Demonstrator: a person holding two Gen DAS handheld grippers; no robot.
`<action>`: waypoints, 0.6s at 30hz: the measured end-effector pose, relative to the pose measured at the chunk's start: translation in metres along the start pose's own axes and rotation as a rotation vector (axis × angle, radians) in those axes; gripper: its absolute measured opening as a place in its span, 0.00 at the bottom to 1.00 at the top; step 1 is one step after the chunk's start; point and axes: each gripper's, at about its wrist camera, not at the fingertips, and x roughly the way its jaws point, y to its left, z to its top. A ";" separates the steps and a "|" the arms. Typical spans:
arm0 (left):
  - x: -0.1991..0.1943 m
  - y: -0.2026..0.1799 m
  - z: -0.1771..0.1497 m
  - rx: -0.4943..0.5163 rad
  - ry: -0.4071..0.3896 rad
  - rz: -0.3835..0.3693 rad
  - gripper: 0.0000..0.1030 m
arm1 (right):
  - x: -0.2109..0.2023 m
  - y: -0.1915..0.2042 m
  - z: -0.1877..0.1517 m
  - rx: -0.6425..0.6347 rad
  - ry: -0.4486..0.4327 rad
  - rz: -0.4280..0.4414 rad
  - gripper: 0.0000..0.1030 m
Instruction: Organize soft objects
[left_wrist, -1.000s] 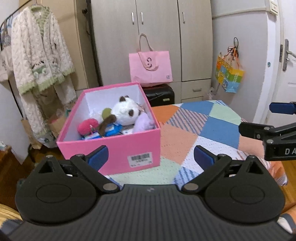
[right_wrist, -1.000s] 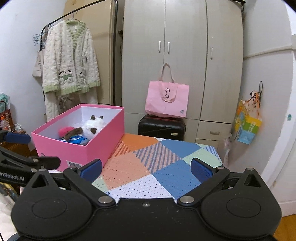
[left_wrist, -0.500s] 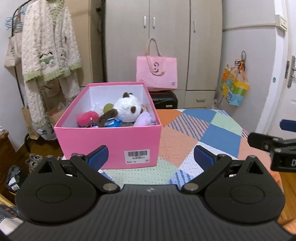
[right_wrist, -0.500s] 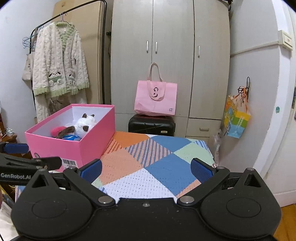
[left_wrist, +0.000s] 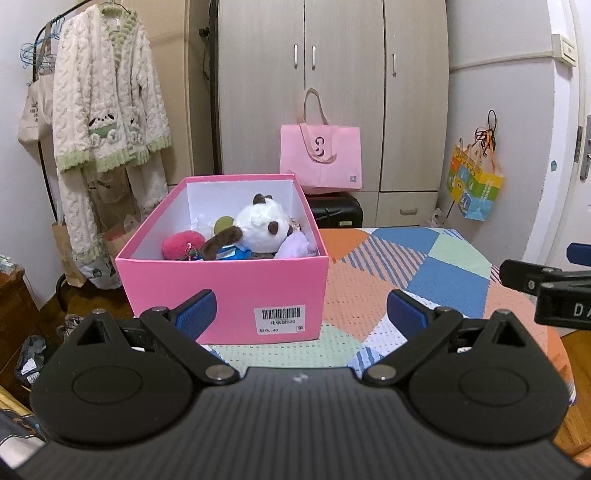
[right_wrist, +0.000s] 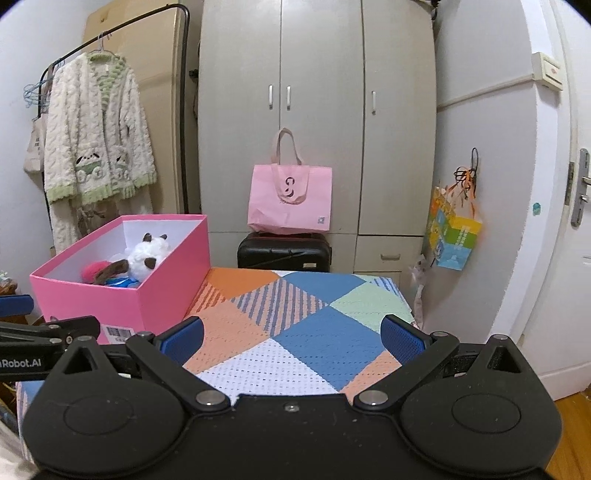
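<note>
Black hand-held gripper (left_wrist: 301, 314), blue ribbed fingertips (left_wrist: 195, 310), silver pivot screws.

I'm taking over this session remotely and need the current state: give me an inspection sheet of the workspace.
Surface: patchwork cover, bare apart from the box.
Job's things: pink box, open, on the cover's left part; inside lie a white plush dog, a red fuzzy toy, a lilac soft toy and a green ball.
Clutter: nothing seen on the cover.
Grippers: left gripper open, empty, facing the box; right gripper open, empty, over the cover.
Cables: nothing seen.
Surroundings: wardrobe, pink tote bag on a black suitcase, fleece robe on a rack, colourful bag hanging on the wall.
</note>
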 end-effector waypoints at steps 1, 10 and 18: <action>0.000 -0.001 0.000 0.003 -0.004 0.006 0.97 | 0.000 0.002 0.000 -0.009 0.002 -0.005 1.00; 0.002 -0.004 -0.003 0.019 -0.007 0.039 0.97 | -0.003 0.008 -0.001 -0.034 -0.020 -0.059 1.00; 0.002 -0.007 -0.004 0.041 -0.035 0.070 0.97 | -0.003 0.007 -0.003 -0.034 -0.045 -0.078 1.00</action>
